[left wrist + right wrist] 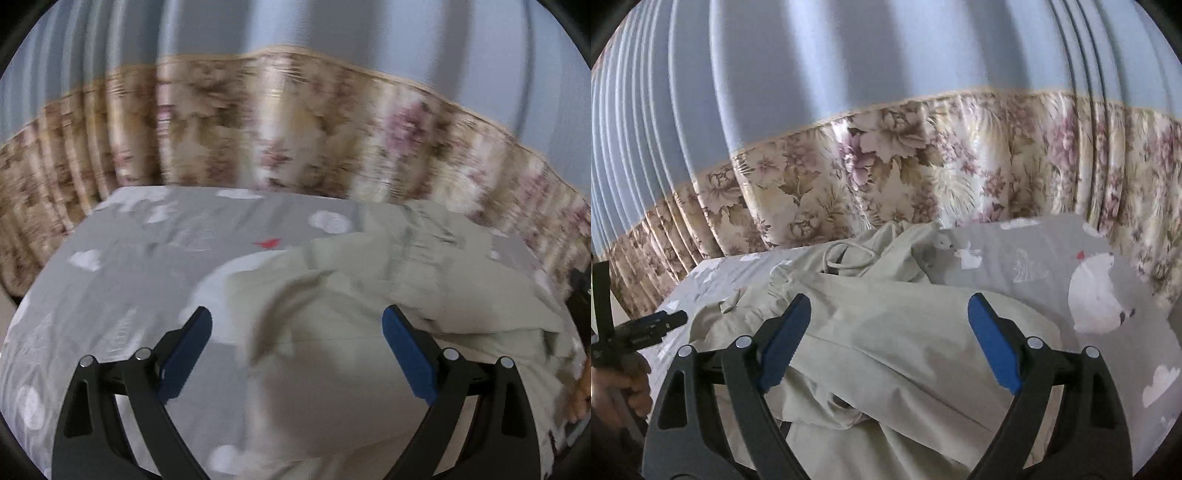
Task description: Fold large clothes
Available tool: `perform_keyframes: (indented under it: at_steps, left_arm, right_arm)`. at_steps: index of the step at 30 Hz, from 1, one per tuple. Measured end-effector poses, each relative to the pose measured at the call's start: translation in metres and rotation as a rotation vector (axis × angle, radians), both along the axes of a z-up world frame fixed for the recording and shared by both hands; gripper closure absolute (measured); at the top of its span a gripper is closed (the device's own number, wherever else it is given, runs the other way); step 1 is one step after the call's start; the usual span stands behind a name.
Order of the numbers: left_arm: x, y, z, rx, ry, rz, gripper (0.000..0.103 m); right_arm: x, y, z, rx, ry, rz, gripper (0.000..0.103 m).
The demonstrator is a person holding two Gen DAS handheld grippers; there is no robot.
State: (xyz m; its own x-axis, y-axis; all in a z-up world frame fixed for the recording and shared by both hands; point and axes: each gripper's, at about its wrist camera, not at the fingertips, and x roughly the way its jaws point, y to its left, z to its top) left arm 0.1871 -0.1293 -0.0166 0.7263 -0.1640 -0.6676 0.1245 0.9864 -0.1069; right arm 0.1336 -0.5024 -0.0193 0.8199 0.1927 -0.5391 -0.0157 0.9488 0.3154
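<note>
A pale green garment (369, 288) lies crumpled on the grey printed bedsheet (129, 266). My left gripper (295, 314) hovers over its near left part with the jaws wide apart and nothing pressed between the blue pads (184, 354); this view is motion-blurred. In the right wrist view the same garment (886, 332) shows a drawstring loop (849, 258) at its far end. My right gripper (889, 300) stands open above the cloth, pads clear of it. The left gripper's black tip (665, 321) and the hand holding it (624, 376) appear at the left edge.
Close behind the bed hangs a curtain, floral (886, 166) below and pale blue (849, 55) above. The sheet carries a white polar bear print (1097, 291) and clouds. A hand (581, 387) shows at the right edge of the left wrist view.
</note>
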Motion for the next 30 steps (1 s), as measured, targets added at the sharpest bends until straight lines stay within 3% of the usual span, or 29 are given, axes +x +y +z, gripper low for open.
perform_keyframes:
  at_steps: [4, 8, 14, 15, 17, 19, 25, 28, 30]
  left_arm:
    - [0.017, -0.044, 0.000, 0.070, -0.008, -0.074, 0.009]
    - [0.043, -0.082, -0.006, 0.086, 0.015, -0.121, 0.009]
    - [0.074, -0.130, -0.038, 0.092, 0.137, -0.197, 0.010]
    - [0.076, -0.133, -0.043, 0.087, 0.158, -0.191, 0.013]
    - [0.074, -0.140, -0.048, 0.103, 0.164, -0.202, 0.053]
    - [0.071, -0.137, -0.043, 0.079, 0.144, -0.213, 0.064]
    - [0.044, -0.101, 0.010, -0.037, 0.024, -0.191, 0.070]
    - [0.020, -0.073, 0.030, -0.052, -0.021, -0.156, 0.070]
    - [0.005, -0.056, 0.028, -0.030, -0.004, -0.148, 0.070]
  right_arm:
    - [-0.008, -0.005, -0.002, 0.004, 0.004, -0.011, 0.015]
    - [-0.008, -0.008, -0.003, 0.009, 0.006, -0.015, 0.014]
    - [-0.007, -0.019, -0.010, 0.008, 0.031, -0.045, 0.013]
    - [-0.007, -0.020, -0.010, 0.010, 0.033, -0.051, 0.013]
    - [-0.007, -0.026, -0.011, 0.018, 0.040, -0.067, 0.013]
    - [-0.007, -0.030, -0.011, 0.023, 0.044, -0.081, 0.013]
    - [-0.010, -0.033, -0.008, 0.010, 0.041, -0.094, 0.012]
    - [-0.011, -0.033, -0.006, 0.022, 0.040, -0.083, 0.009]
    - [-0.010, -0.031, -0.006, 0.008, 0.054, -0.067, 0.008]
